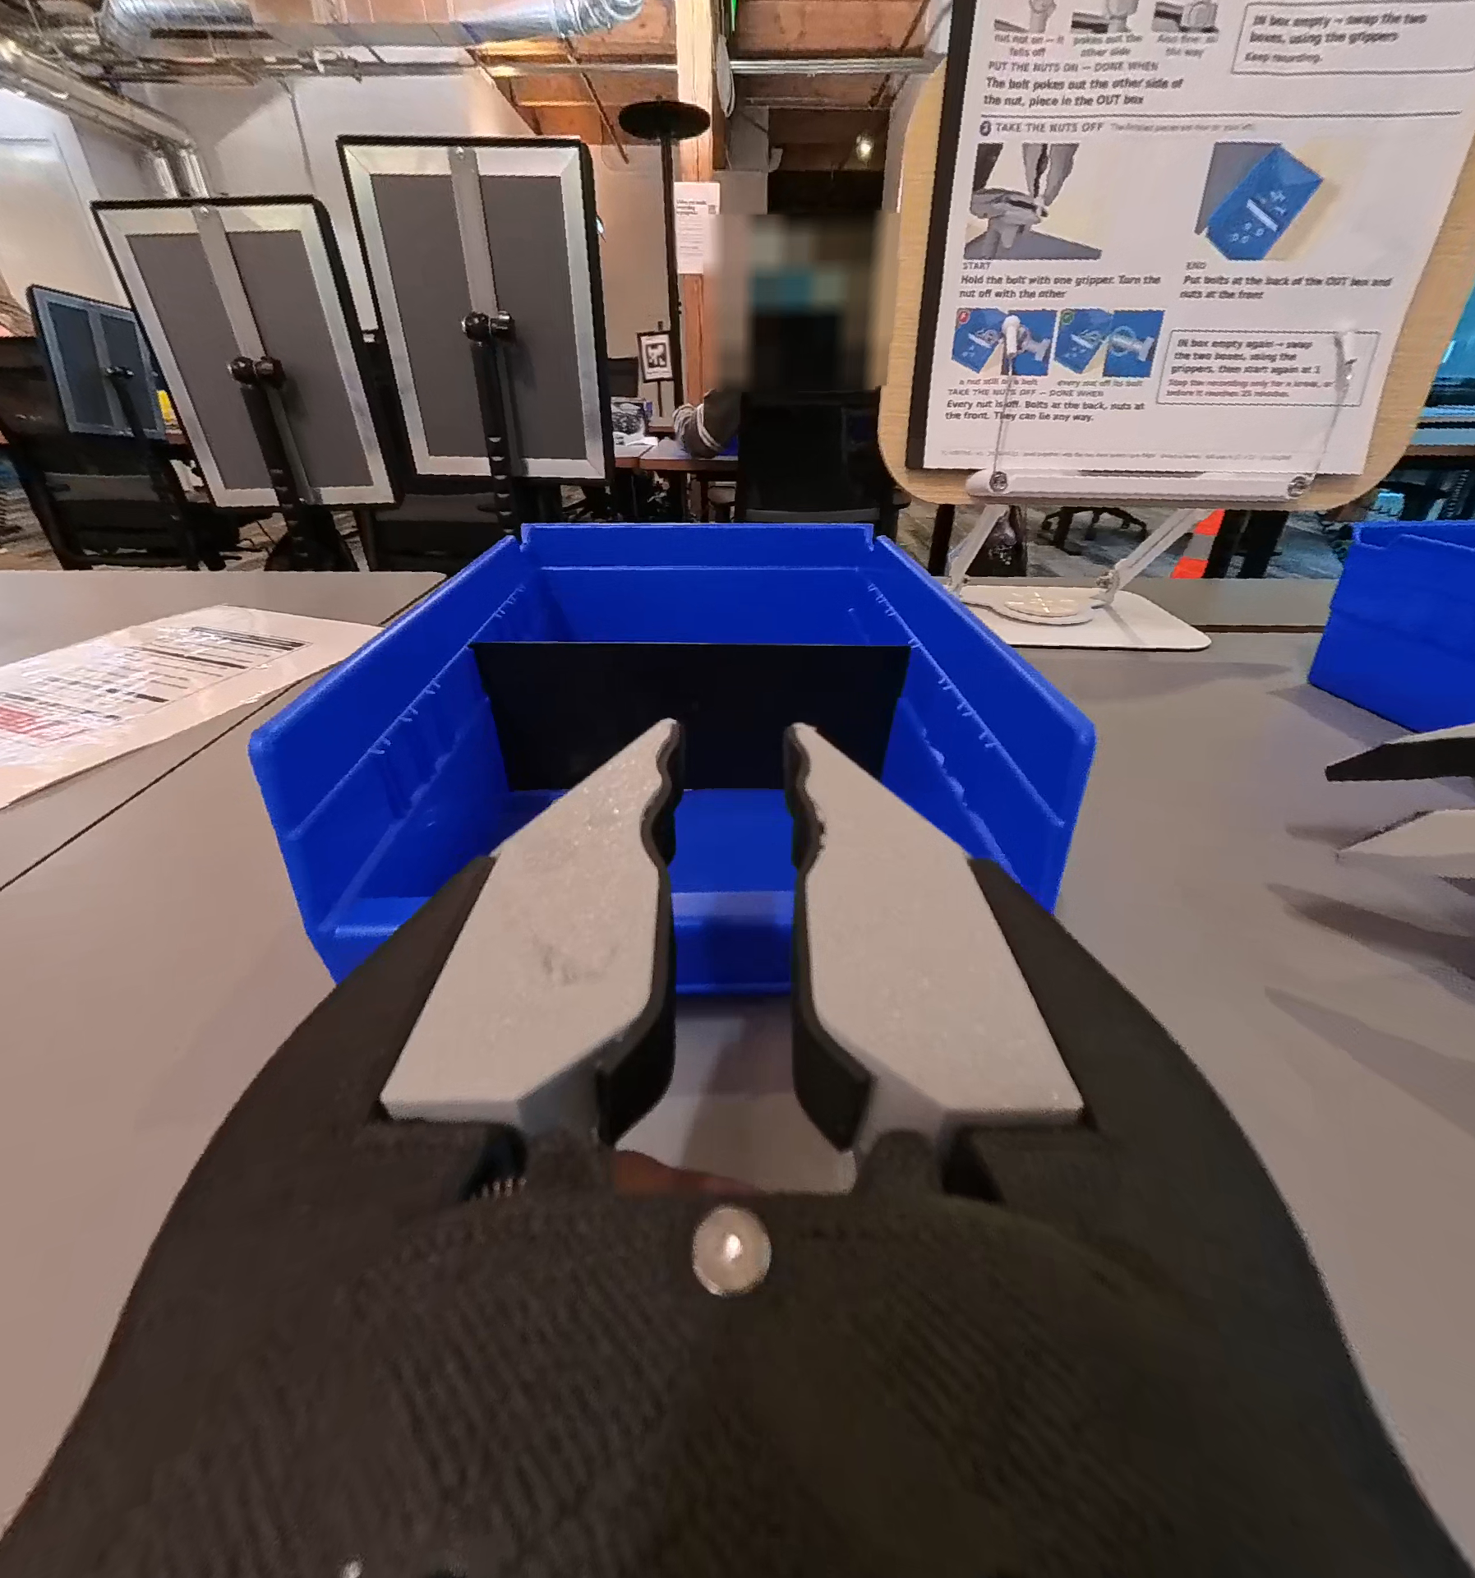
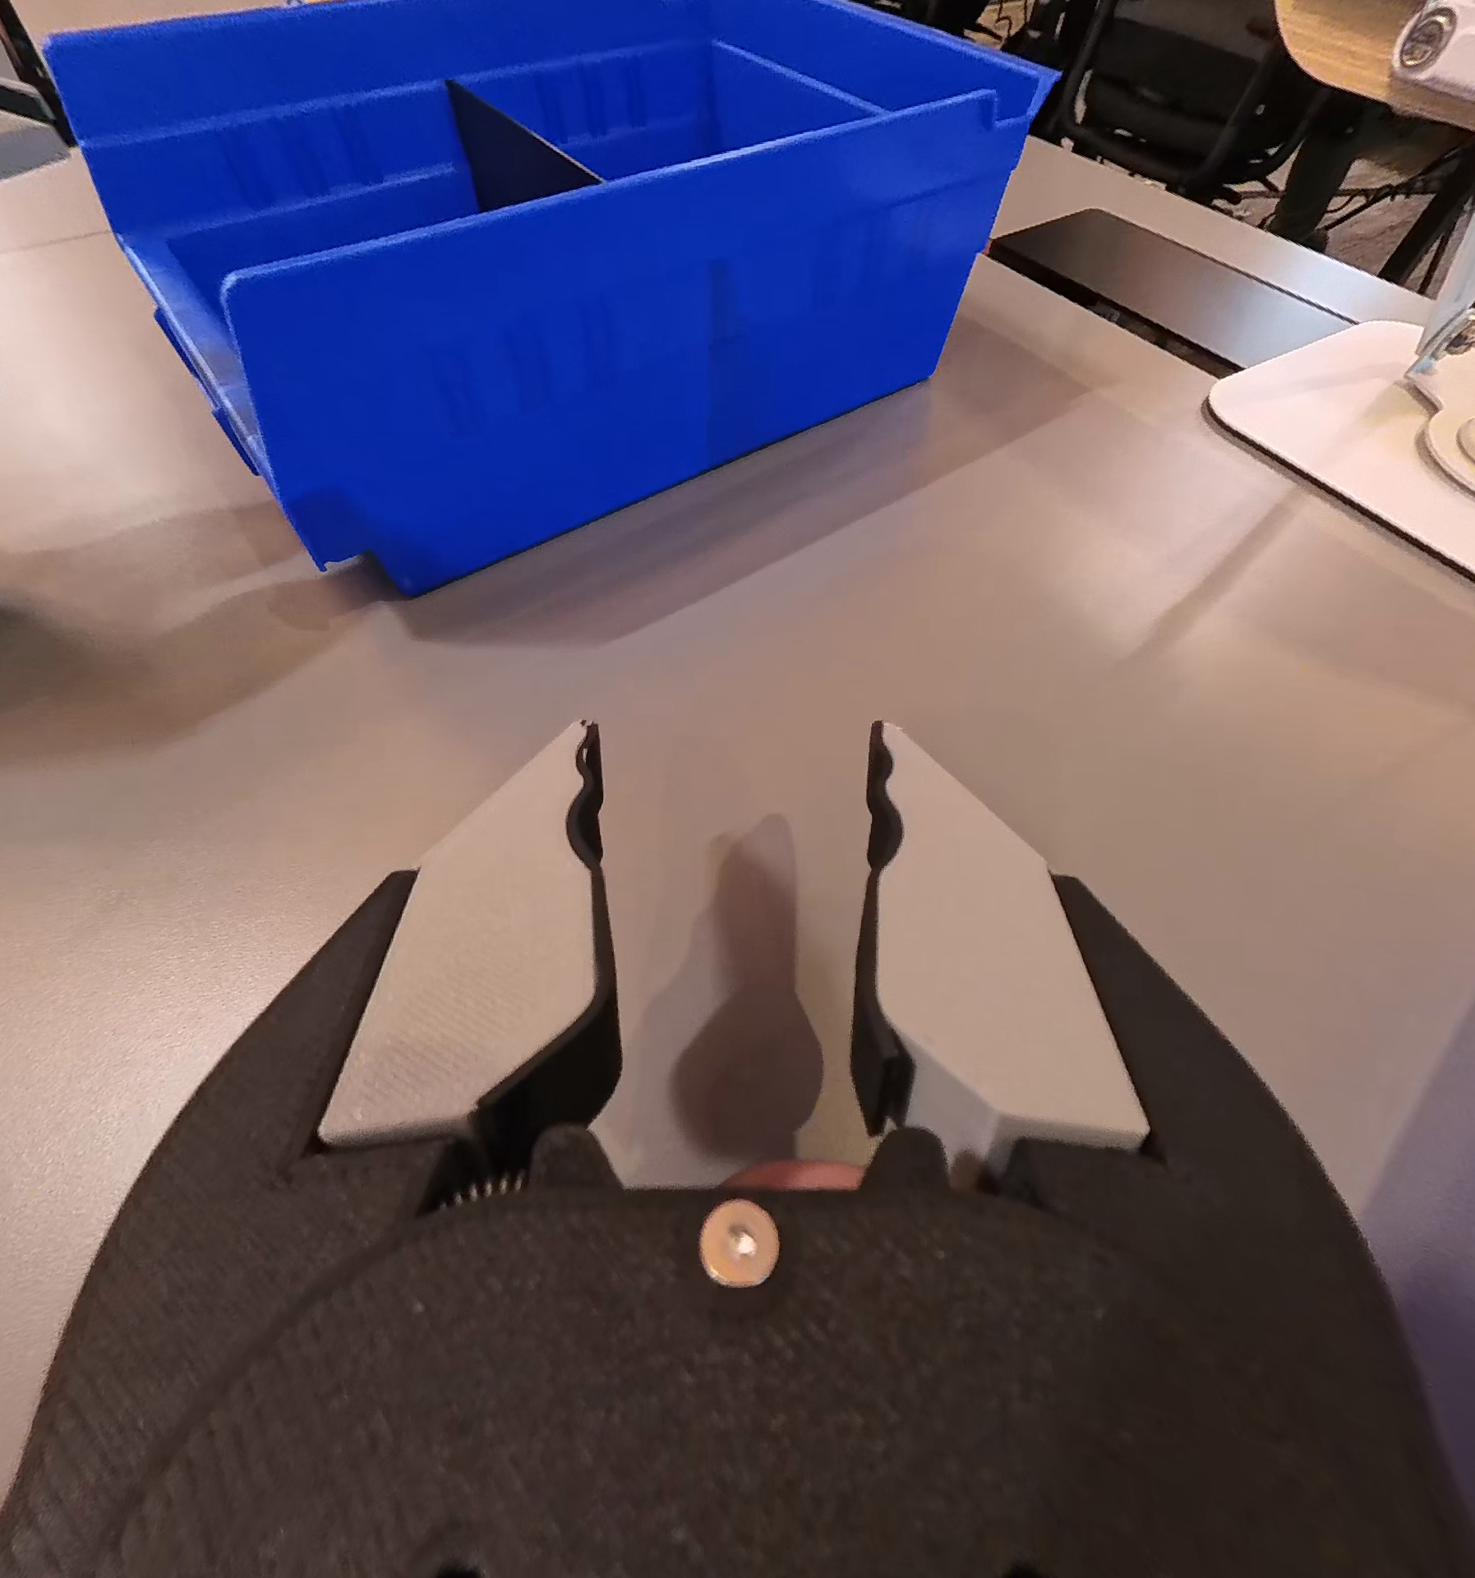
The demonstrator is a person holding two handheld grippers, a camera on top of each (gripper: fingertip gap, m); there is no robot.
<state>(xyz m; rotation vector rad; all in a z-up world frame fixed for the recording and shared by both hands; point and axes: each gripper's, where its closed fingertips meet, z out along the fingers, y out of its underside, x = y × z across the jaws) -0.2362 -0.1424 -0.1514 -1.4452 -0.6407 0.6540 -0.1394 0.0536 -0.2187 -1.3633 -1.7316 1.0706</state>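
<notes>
A blue plastic bin [image 1: 358,803] with a black divider [image 1: 691,709] across its middle stands on the grey table. Both compartments look empty where I can see them. My left gripper [image 1: 734,739] is open and empty, its tips just over the bin's low front lip. My right gripper [image 2: 734,734] is open and empty above bare table, a short way from the same bin's long side wall [image 2: 546,367]. The divider [image 2: 520,162] shows there too. The right gripper's fingers [image 1: 1434,803] enter the left wrist view at the right edge.
A second blue bin [image 1: 1425,623] stands at the far right. A printed sheet [image 1: 119,692] lies on the table to the left. A wooden board with an instruction sheet [image 1: 1186,256] stands on a white base [image 2: 1331,427] behind the bin. Chairs, panels and a person are beyond.
</notes>
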